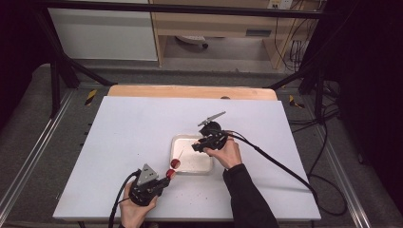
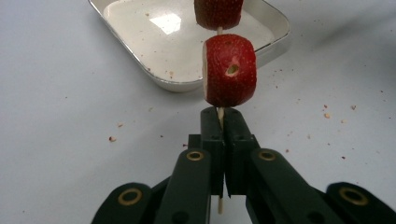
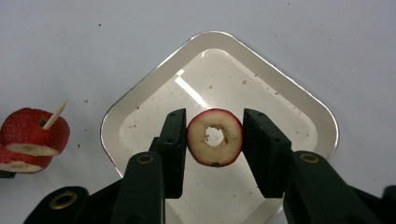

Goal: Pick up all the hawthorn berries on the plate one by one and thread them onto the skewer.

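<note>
— What is lying in front of you, biggest first?

— I am working over a white table (image 1: pixel 123 142); a shallow white tray (image 1: pixel 202 167) is sitting on it, just ahead of my hands.

— What is your left gripper (image 2: pixel 223 122) doing?

— Its jaws are clamping narrowly on a thin wooden skewer (image 2: pixel 220 114) carrying two red fruit pieces (image 2: pixel 229 70), near the tray's edge.

— And the right gripper (image 3: pixel 214 140)?

— Its jaws are pinching a cored fruit slice (image 3: pixel 215 137), above the tray.
</note>
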Demonstrator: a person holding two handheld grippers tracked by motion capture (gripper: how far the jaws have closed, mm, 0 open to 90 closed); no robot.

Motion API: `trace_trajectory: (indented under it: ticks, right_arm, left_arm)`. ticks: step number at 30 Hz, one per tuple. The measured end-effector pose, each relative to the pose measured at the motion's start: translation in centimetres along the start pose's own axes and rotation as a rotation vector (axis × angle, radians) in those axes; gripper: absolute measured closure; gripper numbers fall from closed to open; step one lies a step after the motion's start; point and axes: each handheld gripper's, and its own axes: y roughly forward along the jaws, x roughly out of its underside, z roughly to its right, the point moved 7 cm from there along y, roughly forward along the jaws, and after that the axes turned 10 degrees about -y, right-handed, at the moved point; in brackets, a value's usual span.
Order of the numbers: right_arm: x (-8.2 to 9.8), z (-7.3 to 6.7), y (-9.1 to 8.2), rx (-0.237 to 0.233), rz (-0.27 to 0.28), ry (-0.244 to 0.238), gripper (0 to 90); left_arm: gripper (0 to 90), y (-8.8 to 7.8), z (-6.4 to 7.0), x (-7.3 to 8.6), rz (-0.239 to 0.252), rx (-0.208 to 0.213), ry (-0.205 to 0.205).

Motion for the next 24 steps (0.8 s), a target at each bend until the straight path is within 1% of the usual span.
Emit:
trace_trajectory:
  ticks: [5,7,10,12,17,21,23,24]
  right_arm:
    - [1.3,0.1,-1.3,0.002,0.058,0.033,61.9]
    - [1.7,0.1,-1.8,0.001,0.093,0.055,61.9]
    - [2.4,0.1,-2.6,0.000,0.152,0.083,61.9]
    - [2.8,0.2,-3.0,0.008,0.182,0.095,61.9]
    - [4.1,0.3,-4.0,0.000,0.252,0.145,61.9]
    - [4.6,0.2,-4.7,-0.014,0.315,0.180,61.9]
    - [4.8,0.1,-4.9,-0.011,0.344,0.193,61.9]
    - [4.8,0.0,-5.1,-0.010,0.363,0.207,61.9]
  left_arm:
    - [88.2,0.3,0.8,-0.3,-0.001,0.003,0.012]
    - [88.2,0.5,1.1,-0.4,0.001,0.006,0.012]
    - [88.2,0.7,1.6,-0.5,-0.002,0.011,0.023]
    - [88.3,0.9,1.9,-0.6,-0.002,0.012,0.027]
    - [88.3,1.3,2.6,-0.9,-0.004,0.018,0.037]
    - [88.3,1.6,3.1,-1.2,0.001,0.019,0.045]
    - [88.3,1.7,3.4,-1.4,0.003,0.020,0.046]
    - [88.3,1.7,3.5,-1.4,0.004,0.021,0.047]
